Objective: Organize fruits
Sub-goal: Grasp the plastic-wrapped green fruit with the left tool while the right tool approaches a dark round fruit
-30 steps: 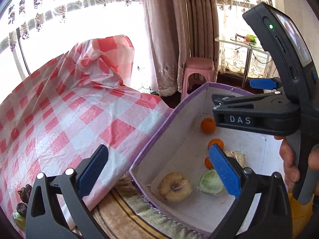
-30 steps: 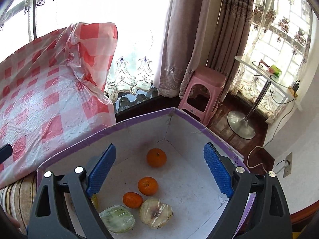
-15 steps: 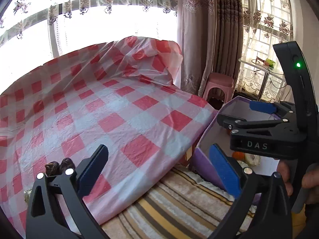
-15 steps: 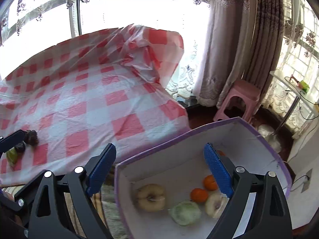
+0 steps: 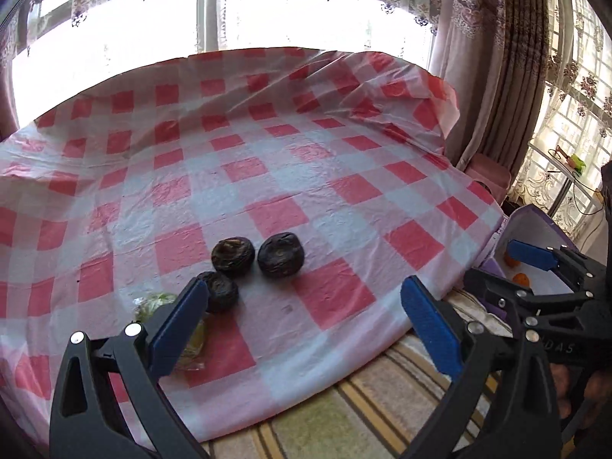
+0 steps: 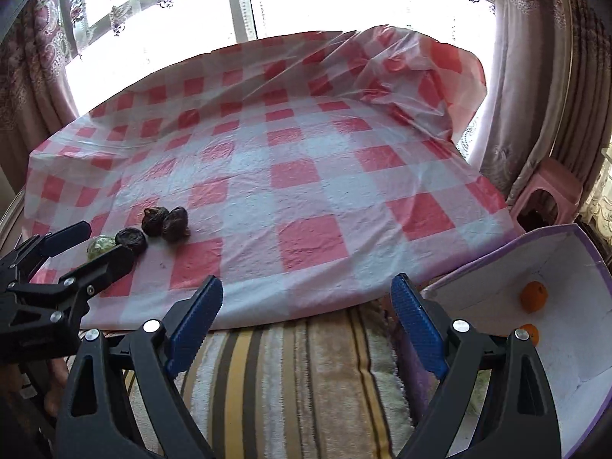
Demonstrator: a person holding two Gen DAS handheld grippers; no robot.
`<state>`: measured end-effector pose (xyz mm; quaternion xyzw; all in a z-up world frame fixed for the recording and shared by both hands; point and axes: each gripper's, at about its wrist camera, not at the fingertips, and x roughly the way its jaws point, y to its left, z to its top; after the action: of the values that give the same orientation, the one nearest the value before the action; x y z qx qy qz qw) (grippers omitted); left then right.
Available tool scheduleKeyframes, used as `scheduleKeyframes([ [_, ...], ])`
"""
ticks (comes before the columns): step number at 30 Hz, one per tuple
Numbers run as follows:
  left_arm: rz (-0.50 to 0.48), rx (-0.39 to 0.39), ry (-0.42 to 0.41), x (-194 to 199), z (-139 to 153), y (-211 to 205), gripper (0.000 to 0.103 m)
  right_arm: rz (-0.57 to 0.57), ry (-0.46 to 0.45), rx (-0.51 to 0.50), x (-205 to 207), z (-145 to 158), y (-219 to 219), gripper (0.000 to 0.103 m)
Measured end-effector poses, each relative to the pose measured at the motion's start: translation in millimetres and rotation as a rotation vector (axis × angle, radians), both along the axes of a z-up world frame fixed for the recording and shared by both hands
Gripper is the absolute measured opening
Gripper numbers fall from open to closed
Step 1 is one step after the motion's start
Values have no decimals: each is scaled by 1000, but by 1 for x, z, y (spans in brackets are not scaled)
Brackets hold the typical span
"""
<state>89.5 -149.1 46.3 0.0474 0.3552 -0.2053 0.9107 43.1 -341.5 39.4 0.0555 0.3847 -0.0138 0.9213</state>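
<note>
Red-checked plastic sheet (image 5: 290, 176) covers our desk, three dark fruits (image 5: 281, 254) clustered near left. We hold the left gripper (image 5: 302, 325) and right gripper (image 6: 306, 315) empty, fingers apart; oranges (image 6: 533, 296) lie in the purple box (image 6: 573, 267) at right.

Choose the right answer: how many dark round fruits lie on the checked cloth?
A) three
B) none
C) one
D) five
A: three dark round fruits lie close together on the checked cloth, near the left gripper.
</note>
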Motion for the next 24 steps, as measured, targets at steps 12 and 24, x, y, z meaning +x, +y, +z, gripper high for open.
scheduleKeyframes([
  [12,143,-18,111,24,-23,78,101,112,1,-26,15,-6,43,87],
  [24,112,63,185,44,-52,76,85,185,17,-105,39,-13,81,87],
])
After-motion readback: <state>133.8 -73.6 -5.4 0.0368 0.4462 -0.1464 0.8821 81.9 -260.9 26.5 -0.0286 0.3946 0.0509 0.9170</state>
